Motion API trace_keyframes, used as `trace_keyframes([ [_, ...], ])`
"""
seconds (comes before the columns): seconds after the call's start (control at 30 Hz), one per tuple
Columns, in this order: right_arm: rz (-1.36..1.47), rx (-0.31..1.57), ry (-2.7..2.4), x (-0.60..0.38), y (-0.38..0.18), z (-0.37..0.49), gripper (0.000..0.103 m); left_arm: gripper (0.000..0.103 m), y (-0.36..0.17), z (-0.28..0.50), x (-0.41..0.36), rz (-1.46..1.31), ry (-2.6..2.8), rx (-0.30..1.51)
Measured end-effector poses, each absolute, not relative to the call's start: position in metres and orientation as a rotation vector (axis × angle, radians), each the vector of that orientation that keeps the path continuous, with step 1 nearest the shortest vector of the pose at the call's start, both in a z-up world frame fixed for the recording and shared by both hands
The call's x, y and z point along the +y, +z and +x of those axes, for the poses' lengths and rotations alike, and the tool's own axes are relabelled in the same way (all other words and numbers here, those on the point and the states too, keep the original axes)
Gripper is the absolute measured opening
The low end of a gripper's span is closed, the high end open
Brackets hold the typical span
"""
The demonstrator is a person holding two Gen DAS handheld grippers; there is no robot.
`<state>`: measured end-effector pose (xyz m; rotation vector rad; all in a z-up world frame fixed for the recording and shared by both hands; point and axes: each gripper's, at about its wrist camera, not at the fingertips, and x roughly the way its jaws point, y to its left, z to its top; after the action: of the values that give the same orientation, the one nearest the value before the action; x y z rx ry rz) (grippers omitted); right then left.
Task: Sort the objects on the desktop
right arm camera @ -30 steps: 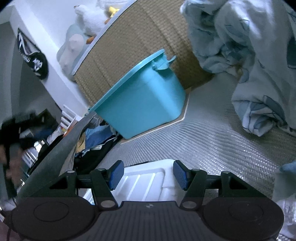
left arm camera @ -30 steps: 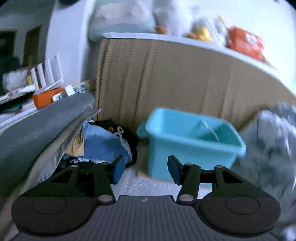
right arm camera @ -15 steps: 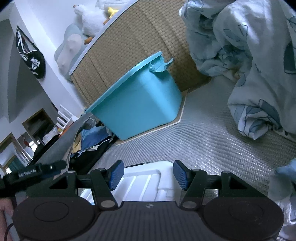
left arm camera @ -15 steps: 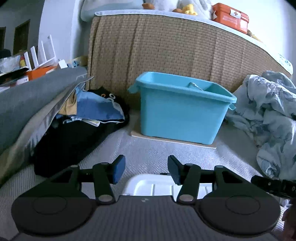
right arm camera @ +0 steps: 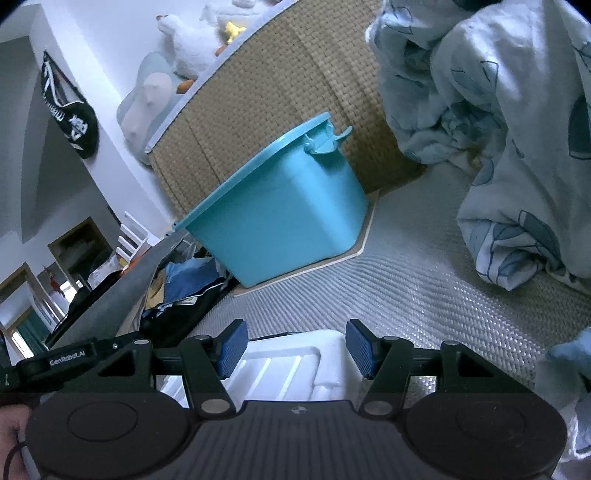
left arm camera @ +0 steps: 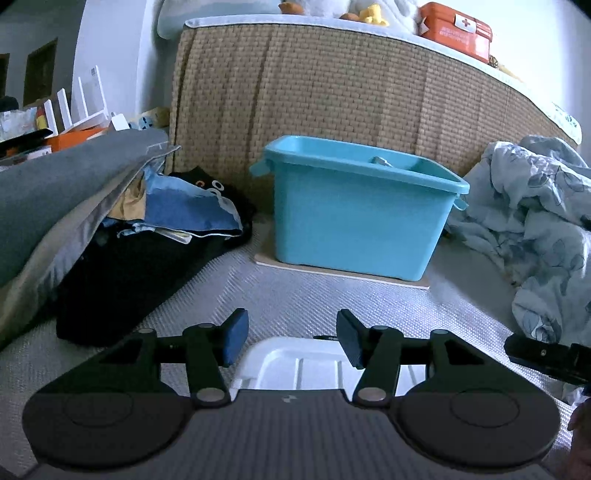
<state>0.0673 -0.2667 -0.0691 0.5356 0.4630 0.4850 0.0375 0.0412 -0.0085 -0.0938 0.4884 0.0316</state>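
The white plastic lid (left arm camera: 295, 360) lies flat on the silver-grey woven mat (left arm camera: 295, 299), right in front of both cameras. The left tongs (left arm camera: 291, 339) sit just over its far edge with the blue pads either side of it, not pressing on anything, so released. The jaws have just been opening a bit more, with the lid's edge showing between and below them. The right tongs (right arm camera: 291, 349) are the same deal over the lid (right arm camera: 280, 365) from the other side: jaws spread, pads clear of it, nothing gripped.

The lid itself is white, glossy-ish, with rounded corners and raised ribs running along its top. Can't tell more, the tongs' bodies hide most of it.

Further back on the mat is a teal plastic bin (left arm camera: 358, 218) standing on a thin pale board (left arm camera: 343, 271), up against a woven wicker headboard (left arm camera: 332, 96). Something small lies inside the bin, can't make out what. Left of it there's a heap of dark and blue clothes (left arm camera: 177, 218) under a grey cushion (left arm camera: 66, 177). To the right, a crumpled blue floral duvet (left arm camera: 535, 214). On top of the headboard sit plush toys (right arm camera: 192, 48) and an orange first-aid box (left arm camera: 458, 29).
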Motion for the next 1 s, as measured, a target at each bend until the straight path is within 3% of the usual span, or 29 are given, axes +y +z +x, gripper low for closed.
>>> trace_keyframes([
  [1.0,0.58,0.366,0.403,-0.278,-0.073,0.059,0.063,0.058,-0.011,0.043,0.032,-0.092,-0.005,0.46],
])
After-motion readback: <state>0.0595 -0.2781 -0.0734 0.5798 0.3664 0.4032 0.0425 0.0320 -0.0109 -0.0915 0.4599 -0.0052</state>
